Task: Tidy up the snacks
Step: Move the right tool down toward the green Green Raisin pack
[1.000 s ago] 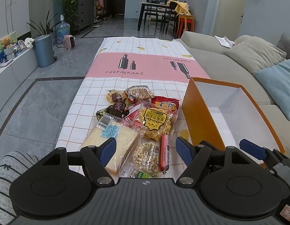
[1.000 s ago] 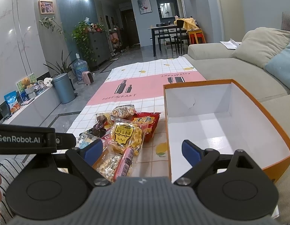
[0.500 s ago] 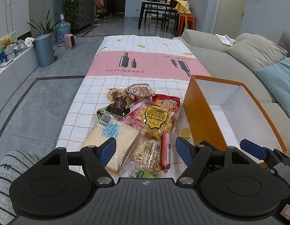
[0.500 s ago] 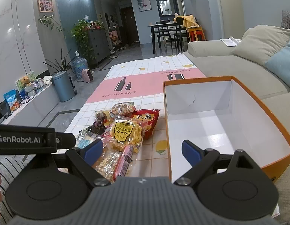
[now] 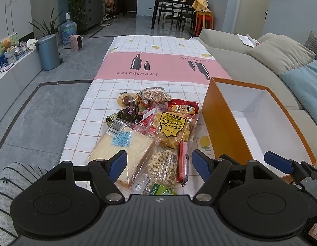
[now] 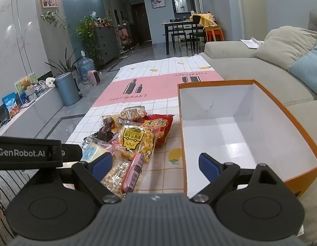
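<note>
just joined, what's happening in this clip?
A person holds a gripper in each hand over a pile of snack packs on a checked tablecloth. Both the left gripper and the right gripper are open and hold nothing. The orange box beside the pile is empty, so no snack has been packed yet.

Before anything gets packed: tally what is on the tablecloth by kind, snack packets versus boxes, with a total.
Snack packets I can tell apart: 9, among them the sliced bread, the yellow waffle pack, the red sausage stick, the red chip bag and the raisin pack; they overlap, so some may be hidden.
Boxes: 1, the empty orange box.
Total: 10
</note>
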Available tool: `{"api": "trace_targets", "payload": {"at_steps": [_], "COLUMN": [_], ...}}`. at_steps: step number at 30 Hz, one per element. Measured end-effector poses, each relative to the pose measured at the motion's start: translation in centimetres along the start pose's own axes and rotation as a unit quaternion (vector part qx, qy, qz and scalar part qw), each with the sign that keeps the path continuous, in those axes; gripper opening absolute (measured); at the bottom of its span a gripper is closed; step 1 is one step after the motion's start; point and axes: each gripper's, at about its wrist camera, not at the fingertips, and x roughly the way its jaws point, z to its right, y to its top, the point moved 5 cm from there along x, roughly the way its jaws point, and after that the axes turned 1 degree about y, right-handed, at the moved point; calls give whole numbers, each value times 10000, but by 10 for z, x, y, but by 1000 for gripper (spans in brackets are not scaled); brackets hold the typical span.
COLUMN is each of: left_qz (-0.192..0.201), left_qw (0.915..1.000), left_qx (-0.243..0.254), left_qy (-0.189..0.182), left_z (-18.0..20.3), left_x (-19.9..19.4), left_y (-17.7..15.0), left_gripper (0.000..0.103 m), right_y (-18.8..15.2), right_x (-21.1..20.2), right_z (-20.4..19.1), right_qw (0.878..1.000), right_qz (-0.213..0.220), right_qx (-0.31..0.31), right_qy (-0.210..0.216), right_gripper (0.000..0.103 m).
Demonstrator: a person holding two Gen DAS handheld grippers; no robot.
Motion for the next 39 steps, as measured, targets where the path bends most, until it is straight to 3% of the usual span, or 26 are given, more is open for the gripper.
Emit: {"api": "trace_targets", "payload": {"at_steps": [8,13,17,21,24,29,31,35,39], "left_qz": [24,243,258,213,144,-21,-59,-124,-144], "left_qw": [10000,9993,9983,9980,9978,9971,9970,9972,9980], "left_qx": [27,-240,-462,-561,-606,-733,-748,-720,-577], "left_qy": [-13,170,261,213,219,194,178,164,192], "left_z": [-3,-30,-53,-66,-75,-85,-87,-88,-85], "left_x": [-1,-6,-2,7,12,23,25,29,31], "left_y": [3,17,23,24,23,21,21,19,18], "left_gripper": [85,85,85,85,85,85,85,85,85], "right_y": [0,-6,-22,-38,-50,-68,-75,-89,-95], "right_x": [-8,-27,-15,3,19,49,60,72,88], "right_z": [-6,-32,-58,-80,-88,-80,-81,-94,-94], "right_qw": [9999,9976,9936,9885,9871,9907,9893,9818,9799], "right_qz": [155,437,56,-255,-517,-1102,-1236,-1420,-1584], "right_qx": [-75,-334,-496,-940,-1087,-514,-639,-1132,-1067], "right_qy": [-18,414,1016,1154,1053,612,435,553,570], "right_gripper": [89,89,89,89,89,89,89,89,88]}}
